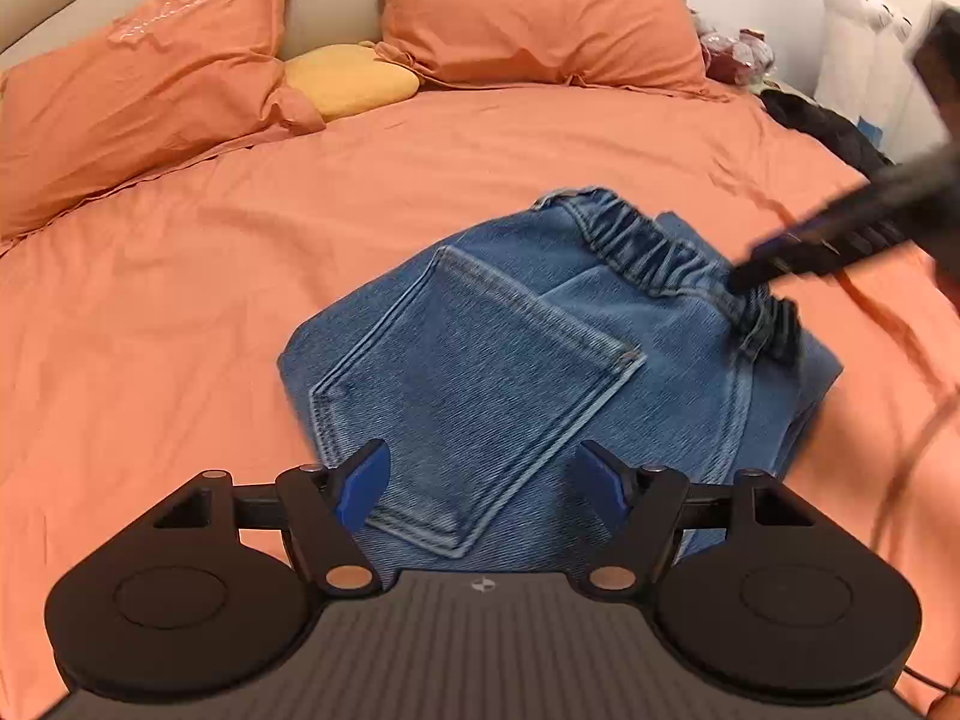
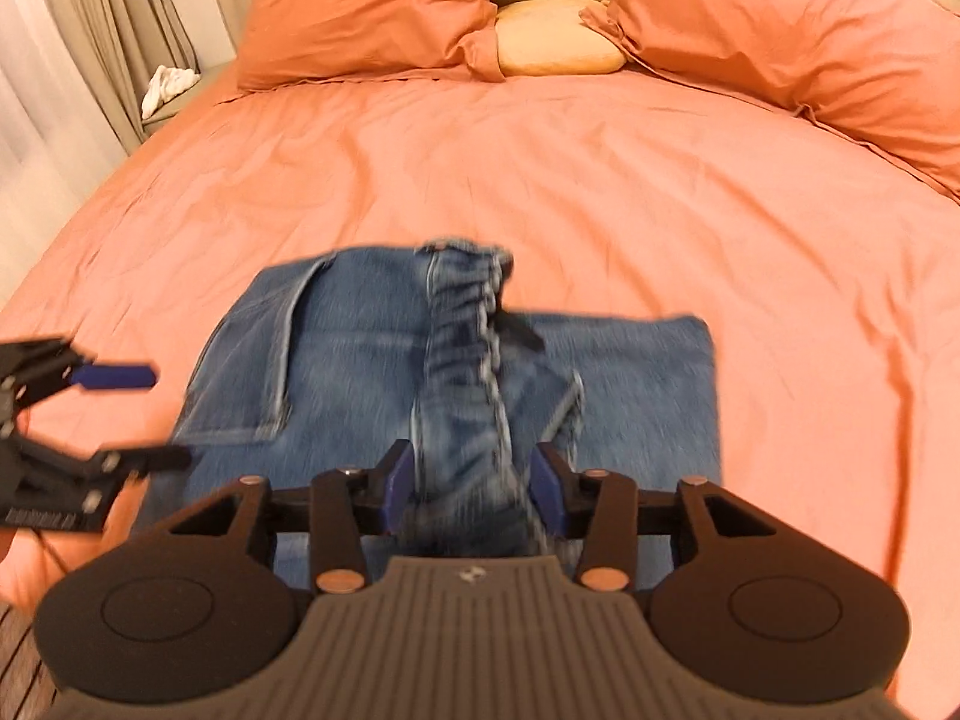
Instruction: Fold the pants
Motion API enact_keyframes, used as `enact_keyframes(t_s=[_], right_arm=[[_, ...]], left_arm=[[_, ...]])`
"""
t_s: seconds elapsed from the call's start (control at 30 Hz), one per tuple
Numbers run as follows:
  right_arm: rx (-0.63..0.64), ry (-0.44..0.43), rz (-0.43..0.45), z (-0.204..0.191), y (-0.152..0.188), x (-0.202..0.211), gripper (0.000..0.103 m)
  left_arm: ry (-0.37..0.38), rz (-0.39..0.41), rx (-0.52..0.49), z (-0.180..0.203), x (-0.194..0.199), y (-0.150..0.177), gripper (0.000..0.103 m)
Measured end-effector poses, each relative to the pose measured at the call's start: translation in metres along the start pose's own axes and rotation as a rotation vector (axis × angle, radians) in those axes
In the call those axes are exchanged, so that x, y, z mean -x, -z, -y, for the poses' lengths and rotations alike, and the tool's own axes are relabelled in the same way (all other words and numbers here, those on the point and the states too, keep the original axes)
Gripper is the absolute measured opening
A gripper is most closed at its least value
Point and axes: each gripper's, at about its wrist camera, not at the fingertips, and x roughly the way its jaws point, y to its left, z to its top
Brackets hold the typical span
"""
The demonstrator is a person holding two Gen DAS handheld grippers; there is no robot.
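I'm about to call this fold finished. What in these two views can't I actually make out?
- Right gripper on the waistband: motion blur in the right wrist view hides whether the pads press on it.
- The jeans' near edge: covered by the left gripper body in the left wrist view.
- Layers folded under the jeans: hidden by the top denim in both views.
- Dark items at the bed's far right: too small.

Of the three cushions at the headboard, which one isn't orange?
The small round yellow cushion, wedged between the two large orange pillows.
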Motion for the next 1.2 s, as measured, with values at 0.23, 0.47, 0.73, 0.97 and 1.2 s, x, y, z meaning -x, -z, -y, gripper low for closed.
enact_keyframes(t_s=[0.23, 0.47, 0.73, 0.97, 1.2], right_arm=[[-0.179, -0.08, -0.05, 0.015, -0.018, -0.039, 0.03], [0.049, -0.079, -0.035, -0.019, -0.015, 0.029, 0.002], [-0.083, -0.021, -0.123, 0.019, 0.045, 0.016, 0.002], [-0.201, -0.014, -0.131, 0.033, 0.057, -0.015, 0.012], [-0.364, -0.098, -0.042, 0.052, 0.04, -0.014, 0.056]], left_arm=[[0.047, 0.011, 0.023, -0.017, 0.001, 0.013, 0.082], [0.018, 0.069, -0.042, -0.01, 0.004, 0.013, 0.074], [0.09, 0.055, 0.03, 0.001, -0.012, -0.003, 0.049], [0.064, -0.113, 0.021, 0.015, -0.057, 0.002, 0.043], [0.066, -0.133, -0.01, 0.018, -0.058, 0.001, 0.039]])
